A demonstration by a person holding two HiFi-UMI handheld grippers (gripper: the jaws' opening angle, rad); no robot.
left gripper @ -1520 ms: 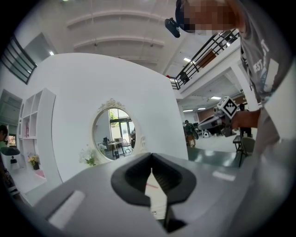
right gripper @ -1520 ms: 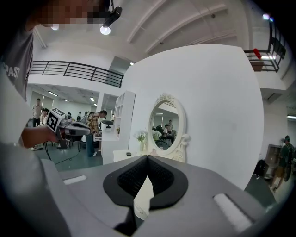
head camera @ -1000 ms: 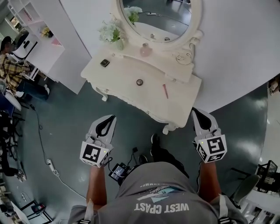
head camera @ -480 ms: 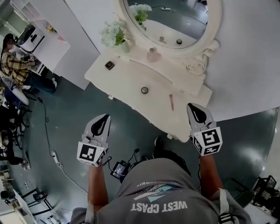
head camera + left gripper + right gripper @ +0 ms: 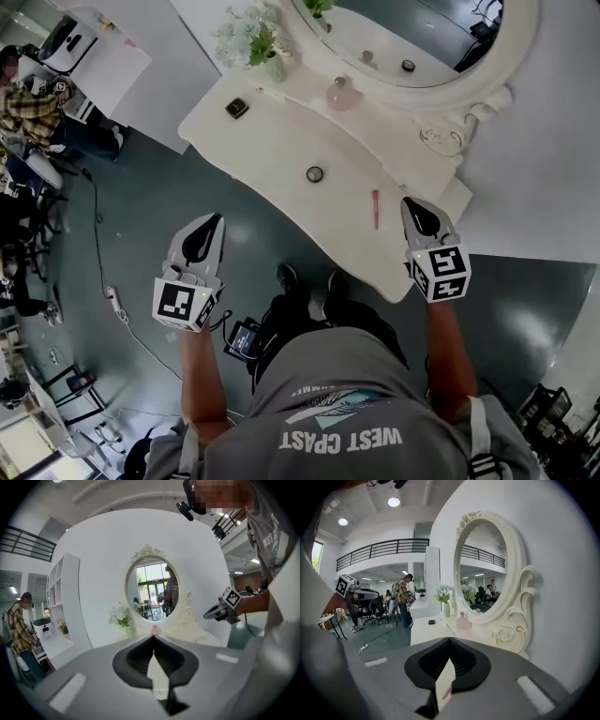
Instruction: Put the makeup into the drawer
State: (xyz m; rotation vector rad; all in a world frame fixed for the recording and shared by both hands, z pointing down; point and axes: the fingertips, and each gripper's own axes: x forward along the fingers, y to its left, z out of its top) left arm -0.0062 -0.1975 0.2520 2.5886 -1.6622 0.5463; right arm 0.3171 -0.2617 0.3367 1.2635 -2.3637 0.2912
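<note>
Left gripper [image 5: 208, 225] hangs over the floor, short of the surface [image 5: 272, 141], its fingers clenched on nothing; right gripper [image 5: 413, 206] is at the surface's near edge, fingers likewise clenched and empty; the red makeup stick [image 5: 375, 208] lies just beside the right fingers, on the left gripper's side; a round compact [image 5: 314, 174] lies beyond, between both pairs.

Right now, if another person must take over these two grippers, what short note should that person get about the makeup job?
Left gripper: shut, empty, over the floor in front of the dressing table.
Right gripper: shut, empty, above the table's front right edge, near the red stick but not touching it.
Things: round compact mid-table, red stick to its right, dark square case near the flowers, pink bottle below the mirror.
Done: nothing. Everything lies on the tabletop, and no drawer shows open.
Left: open the drawer, then put the makeup in.
</note>
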